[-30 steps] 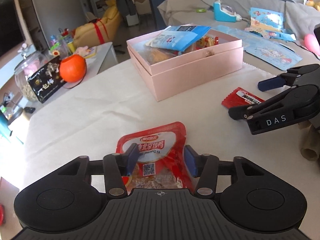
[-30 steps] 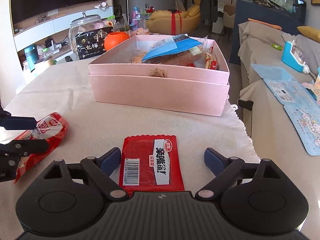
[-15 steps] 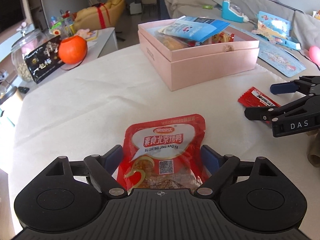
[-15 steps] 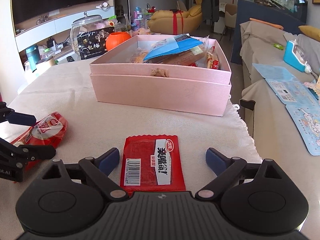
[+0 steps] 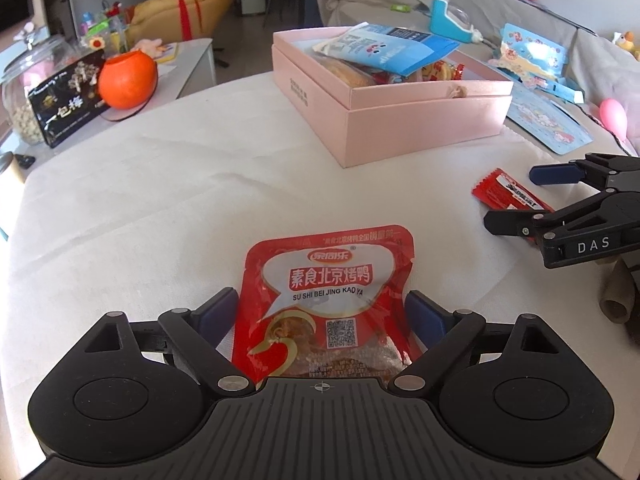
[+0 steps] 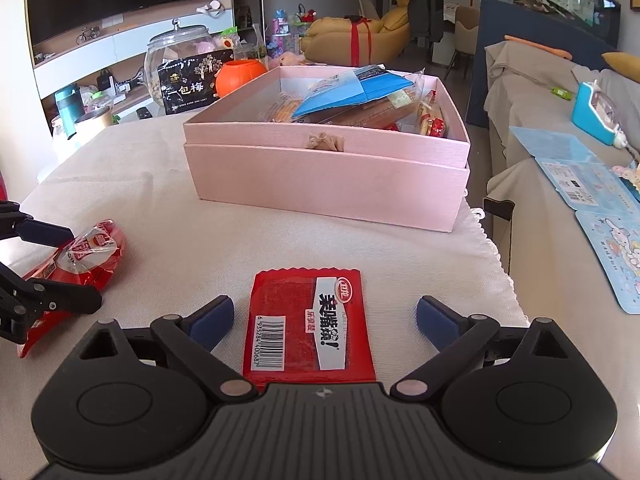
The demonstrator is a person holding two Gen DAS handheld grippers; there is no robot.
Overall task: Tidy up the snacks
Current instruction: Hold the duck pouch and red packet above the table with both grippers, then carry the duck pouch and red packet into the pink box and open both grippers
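Snacks half sorted: two red packs lie on the surface, the box already holds several.

Left view: my left tongs (image 5: 322, 314) are opening, blue pads to either side of the duck pack (image 5: 326, 300), which lies flat on the cloth; I can't tell whether the pads touch it. The pink box (image 5: 424, 128) sits beyond, blue bag (image 5: 390, 50) and other packets inside.
Right view: my right tongs (image 6: 325, 317) are opening too, pads well clear of the flat pack (image 6: 310, 326) between them. By my reckoning both packs have yet to go into the box (image 6: 320, 180).
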